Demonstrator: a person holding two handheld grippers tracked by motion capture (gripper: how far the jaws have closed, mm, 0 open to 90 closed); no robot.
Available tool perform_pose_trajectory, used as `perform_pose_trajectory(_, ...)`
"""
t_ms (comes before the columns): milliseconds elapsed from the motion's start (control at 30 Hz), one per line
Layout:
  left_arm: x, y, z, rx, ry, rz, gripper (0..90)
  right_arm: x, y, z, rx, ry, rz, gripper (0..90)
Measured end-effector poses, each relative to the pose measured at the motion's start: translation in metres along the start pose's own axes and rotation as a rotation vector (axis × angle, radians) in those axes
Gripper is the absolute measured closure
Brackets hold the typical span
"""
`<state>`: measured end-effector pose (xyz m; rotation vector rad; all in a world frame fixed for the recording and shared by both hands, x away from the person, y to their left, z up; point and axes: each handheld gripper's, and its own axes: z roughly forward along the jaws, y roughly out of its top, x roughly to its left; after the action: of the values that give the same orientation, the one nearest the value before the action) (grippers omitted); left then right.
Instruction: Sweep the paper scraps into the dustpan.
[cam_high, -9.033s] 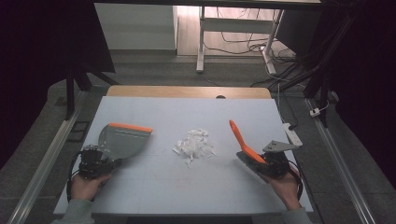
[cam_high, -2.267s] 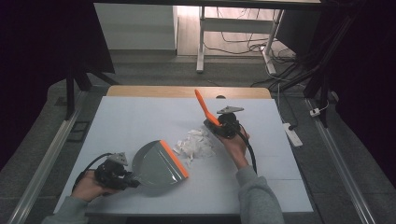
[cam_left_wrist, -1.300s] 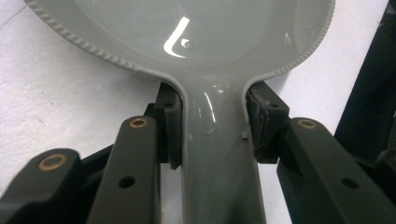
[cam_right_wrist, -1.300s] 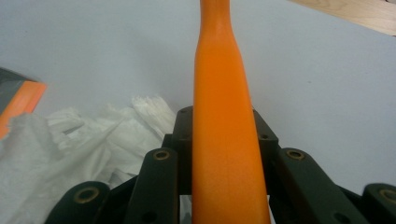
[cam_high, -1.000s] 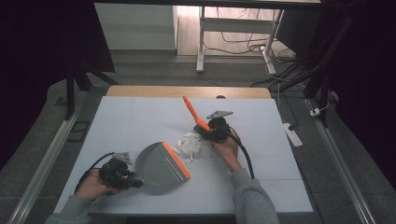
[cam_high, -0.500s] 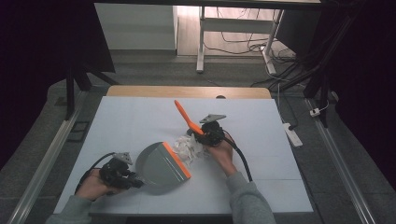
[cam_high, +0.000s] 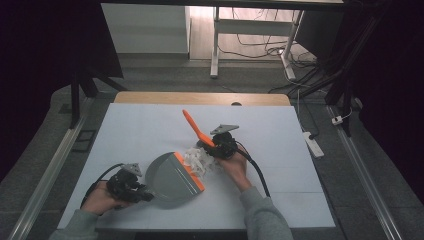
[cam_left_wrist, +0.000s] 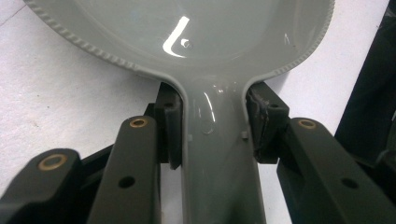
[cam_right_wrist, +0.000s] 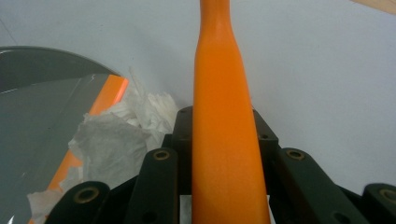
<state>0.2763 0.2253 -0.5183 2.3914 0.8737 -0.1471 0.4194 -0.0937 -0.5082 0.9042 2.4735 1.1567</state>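
Note:
A grey dustpan (cam_high: 170, 177) with an orange lip (cam_high: 189, 172) lies flat near the table's front left. My left gripper (cam_high: 131, 186) is shut on its grey handle (cam_left_wrist: 215, 158), seen close in the left gripper view. White crumpled paper scraps (cam_high: 197, 159) lie right at the orange lip, some on it (cam_right_wrist: 112, 140). My right gripper (cam_high: 220, 147) is shut on an orange brush handle (cam_high: 192, 125) that slants up and to the left; the handle (cam_right_wrist: 224, 140) rises between the jaws. The brush head is hidden behind the gripper and scraps.
The white tabletop (cam_high: 280, 135) has a wooden strip (cam_high: 200, 98) along its far edge. A white power strip (cam_high: 311, 144) lies on the floor to the right. Metal rails run along both sides. A desk frame and cables stand beyond the table.
My right gripper has moved left and nearer with the brush, pushing the paper scraps against the dustpan's orange lip. The left gripper and dustpan have stayed almost still.

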Motion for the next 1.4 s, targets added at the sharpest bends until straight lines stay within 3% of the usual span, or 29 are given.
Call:
perform_pose_trajectory(867, 0.000, 0.000, 0.001, -0.003, -0.001, -0.004, 61.4, 0.030, 0.002, 0.007, -0.012, 0.061, -0.029, 70.8)
perform_pose_trajectory(1400, 0.000, 0.001, 0.001, -0.004, -0.003, -0.008, 61.4, 0.064, 0.005, 0.011, -0.012, 0.109, -0.091, 70.7)
